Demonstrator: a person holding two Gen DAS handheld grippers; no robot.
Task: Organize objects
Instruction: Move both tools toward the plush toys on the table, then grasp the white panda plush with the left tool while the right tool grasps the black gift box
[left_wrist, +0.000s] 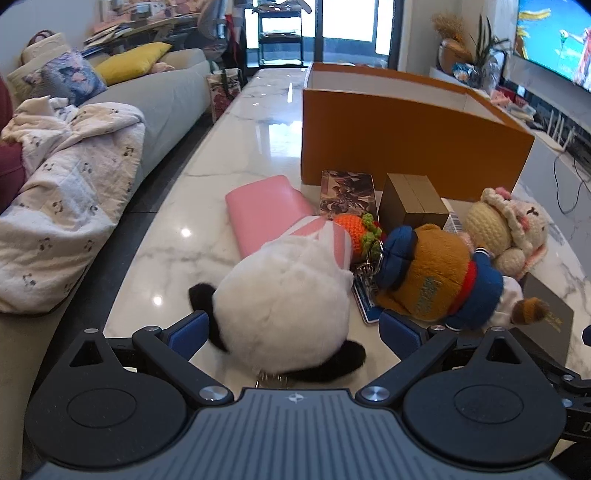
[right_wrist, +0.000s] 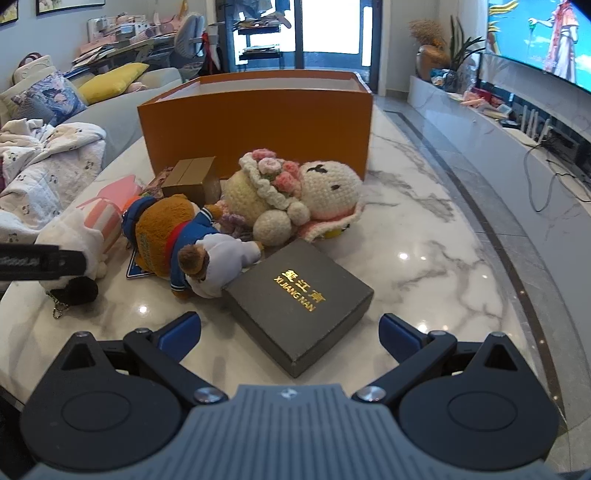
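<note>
Through my left wrist camera, my left gripper (left_wrist: 291, 332) has its blue fingers spread wide, straddling the fluffy white plush toy with black ears (left_wrist: 284, 295) that lies on the white marble table (left_wrist: 177, 221), and I can't tell whether either pad touches the fur. I reckon the good move is to push deeper so the pads land on the fat middle, not the slippery rounded end, then squeeze slowly. The big open orange cardboard box (left_wrist: 406, 147) stands beyond the pile, surely the drop spot. Over to the right wrist camera: my right gripper (right_wrist: 290, 332) is open and empty, framing a corner of the flat black gift box with gold lettering (right_wrist: 299, 299). I'd grab across its narrower edges, well apart from the brown bear plush in blue clothes (right_wrist: 173, 236) that touches it.
</note>
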